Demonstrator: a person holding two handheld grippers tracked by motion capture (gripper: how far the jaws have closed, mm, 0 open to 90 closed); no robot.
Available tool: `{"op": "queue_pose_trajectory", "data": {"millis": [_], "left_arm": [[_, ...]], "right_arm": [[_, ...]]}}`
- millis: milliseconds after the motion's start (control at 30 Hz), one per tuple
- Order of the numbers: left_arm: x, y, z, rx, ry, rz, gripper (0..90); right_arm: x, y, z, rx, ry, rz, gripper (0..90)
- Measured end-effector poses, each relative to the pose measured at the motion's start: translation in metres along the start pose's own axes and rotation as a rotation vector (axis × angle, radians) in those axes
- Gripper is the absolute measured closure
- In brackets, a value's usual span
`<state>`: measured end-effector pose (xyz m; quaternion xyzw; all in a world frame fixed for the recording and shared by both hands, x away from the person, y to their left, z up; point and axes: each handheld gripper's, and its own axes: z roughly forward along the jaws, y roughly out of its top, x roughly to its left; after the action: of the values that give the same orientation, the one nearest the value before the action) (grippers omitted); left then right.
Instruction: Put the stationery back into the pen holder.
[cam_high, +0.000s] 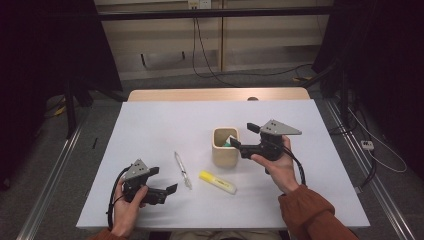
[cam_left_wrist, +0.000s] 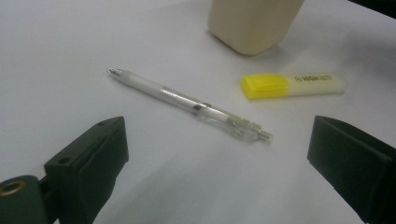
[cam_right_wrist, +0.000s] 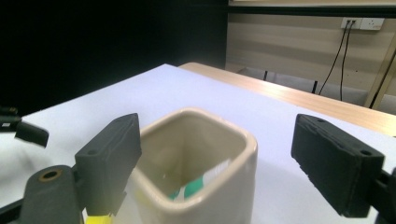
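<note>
the high view looks down and forward over the table (cam_high: 150, 125). each gripper view looks along its own jaws, close above it; all share the cup (cam_high: 225, 146) (cam_left_wrist: 252, 23) (cam_right_wrist: 196, 163).

I'm working in what looks like a lab recording bay: black curtains (cam_high: 45, 45) hang on both sides, metal rails (cam_high: 50, 175) run along the grey floor, loose cables (cam_high: 210, 65) trail to a wall socket (cam_right_wrist: 362, 22), and a white-covered desk (cam_high: 165, 120) stands in the middle.
</note>
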<state>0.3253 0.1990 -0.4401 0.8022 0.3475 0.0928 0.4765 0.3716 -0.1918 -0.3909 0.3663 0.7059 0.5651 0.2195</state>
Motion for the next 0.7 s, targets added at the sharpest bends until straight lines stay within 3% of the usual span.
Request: {"op": "queue_pose_trajectory", "data": {"millis": [333, 467, 700], "left_arm": [[-0.001, 0.001, 0.002, 0.003, 0.013, -0.013, 5.2], [-0.003, 0.001, 0.004, -0.002, -0.002, -0.005, 5.2], [-0.006, 0.004, 0.007, 0.004, 0.047, -0.005, 5.2]], "right_arm": [[0.0, -0.015, -0.02, 0.055, -0.018, -0.013, 12.3], [-0.001, -0.025, -0.032, 0.09, -0.04, -0.035, 10.4], [-0.002, -0.042, -0.052, 0.116, -0.043, -0.037, 9.1]]}}
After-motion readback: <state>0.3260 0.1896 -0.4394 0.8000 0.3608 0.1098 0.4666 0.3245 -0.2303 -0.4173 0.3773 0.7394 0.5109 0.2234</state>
